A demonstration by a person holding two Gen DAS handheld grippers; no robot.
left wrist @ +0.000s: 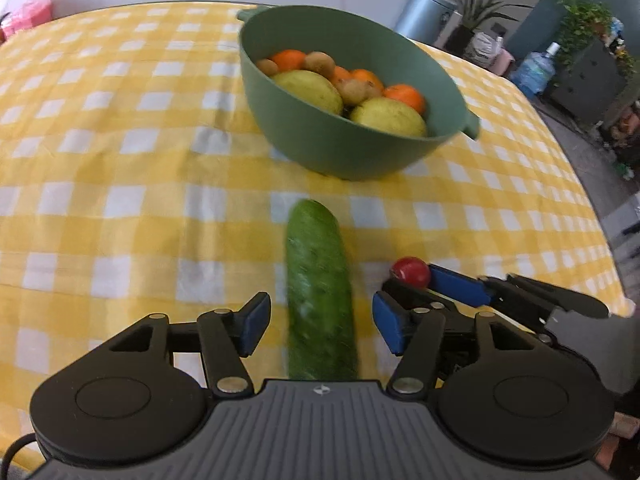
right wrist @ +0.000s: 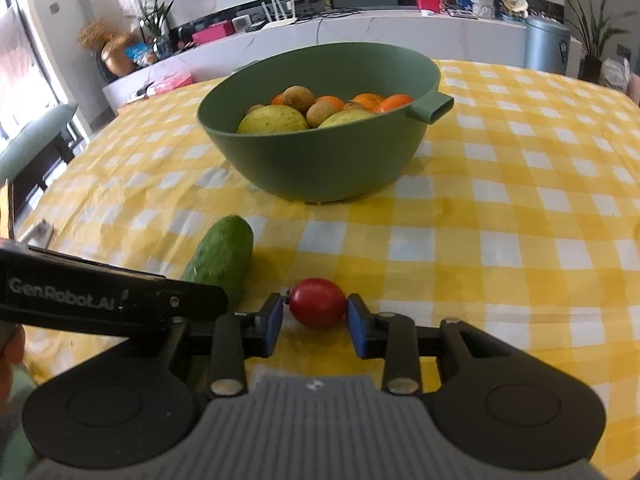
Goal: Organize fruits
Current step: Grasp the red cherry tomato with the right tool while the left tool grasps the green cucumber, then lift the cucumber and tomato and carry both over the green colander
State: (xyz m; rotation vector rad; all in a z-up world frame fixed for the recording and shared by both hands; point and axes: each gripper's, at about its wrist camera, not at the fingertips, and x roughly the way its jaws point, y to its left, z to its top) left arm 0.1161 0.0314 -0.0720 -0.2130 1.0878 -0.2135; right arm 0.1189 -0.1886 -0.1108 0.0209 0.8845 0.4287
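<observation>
Left wrist view first, with the green bowl (left wrist: 320, 148) as the anchor on the yellow checked tablecloth (left wrist: 100, 160): off to the bowl's near left there is only cloth, rumpled a little. Directly in front of the bowl, apart from it, a cucumber (left wrist: 320, 292) lies lengthwise, its far tip pointing at the bowl's wall and its near end running under the left gripper (left wrist: 320, 326). That gripper's blue pads (left wrist: 254, 330) stand wide on either side of the cucumber with cloth showing in the gaps, so its jaws are spread and grip nothing. Inside the bowl sit pale yellow-green fruits (left wrist: 310, 90), oranges (left wrist: 406, 96) and small brown fruits (left wrist: 320, 64), piled against each other. To the bowl's near right, a small red tomato (left wrist: 411, 271) is caught between the pads of the right gripper (left wrist: 412, 276), which reaches in from the right edge. From the right wrist view the same bowl (right wrist: 320, 168) stands straight ahead, its spout-like handle (right wrist: 434, 108) jutting right; the cucumber (right wrist: 222, 258) lies near its left front, partly covered by the left gripper's black arm (right wrist: 108, 300). The tomato (right wrist: 318, 302) is pinched at its two ends by the right gripper (right wrist: 316, 320), with open cloth between it and the bowl. Behind the bowl run a white counter (right wrist: 360, 28) and a grey bin (right wrist: 546, 44).
</observation>
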